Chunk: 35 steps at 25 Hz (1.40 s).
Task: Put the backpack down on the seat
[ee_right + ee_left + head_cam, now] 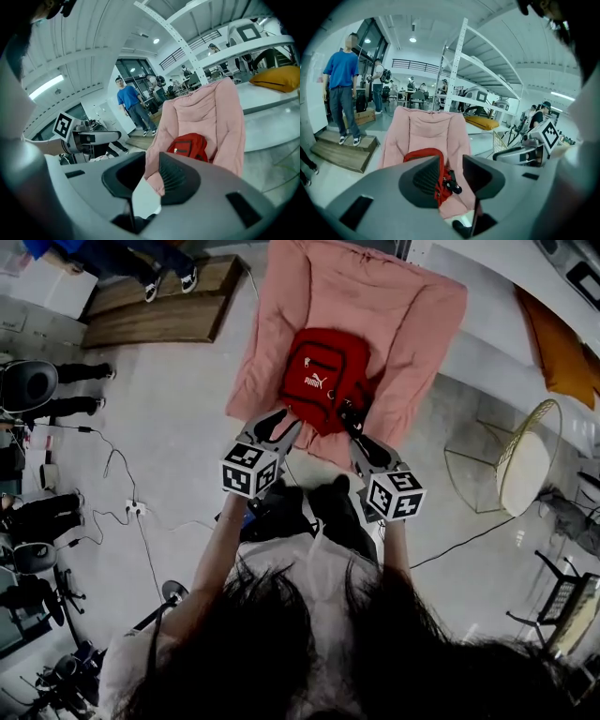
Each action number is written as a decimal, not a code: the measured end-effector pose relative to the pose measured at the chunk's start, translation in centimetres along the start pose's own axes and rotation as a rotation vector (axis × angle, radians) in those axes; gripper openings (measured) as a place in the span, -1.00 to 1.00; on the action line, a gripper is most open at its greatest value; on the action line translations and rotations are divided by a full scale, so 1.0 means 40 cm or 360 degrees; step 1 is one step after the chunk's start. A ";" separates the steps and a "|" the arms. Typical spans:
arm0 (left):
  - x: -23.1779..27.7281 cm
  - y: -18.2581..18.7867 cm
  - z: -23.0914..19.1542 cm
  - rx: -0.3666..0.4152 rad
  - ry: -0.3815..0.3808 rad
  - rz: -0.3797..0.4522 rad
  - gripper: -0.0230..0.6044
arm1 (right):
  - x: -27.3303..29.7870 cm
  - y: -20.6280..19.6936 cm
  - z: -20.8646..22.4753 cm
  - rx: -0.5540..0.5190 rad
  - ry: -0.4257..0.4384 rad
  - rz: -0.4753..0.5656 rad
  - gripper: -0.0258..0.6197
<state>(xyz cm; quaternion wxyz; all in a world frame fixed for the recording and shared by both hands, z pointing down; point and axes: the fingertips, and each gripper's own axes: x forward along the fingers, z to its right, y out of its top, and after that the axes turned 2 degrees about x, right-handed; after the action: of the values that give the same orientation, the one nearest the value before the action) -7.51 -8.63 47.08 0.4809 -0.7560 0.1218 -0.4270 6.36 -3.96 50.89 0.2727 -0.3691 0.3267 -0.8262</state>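
The left gripper (452, 161) is held partly open; the near edge of the red backpack (323, 376) is seen in the gap, but it is not clamped. The right gripper (151, 158) is held almost closed, with nothing gripped. The backpack is rested on the seat of the pink chair (417, 315), at 12 o'clock from both grippers.

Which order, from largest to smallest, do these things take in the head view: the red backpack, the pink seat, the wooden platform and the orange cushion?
1. pink seat
2. wooden platform and red backpack: they look too alike to rank
3. orange cushion, partly cut by the frame edge
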 end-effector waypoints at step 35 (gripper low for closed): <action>-0.544 -0.297 -0.002 0.0135 -0.0604 0.0090 -0.49 | -0.056 -0.357 -0.626 -0.0111 -0.0315 0.0157 -0.65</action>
<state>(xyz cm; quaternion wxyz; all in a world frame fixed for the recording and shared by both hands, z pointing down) -23.43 10.31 45.48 0.5385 -0.7983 0.0320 -0.2678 -15.07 15.18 47.62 0.3309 -0.4416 0.3445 -0.7595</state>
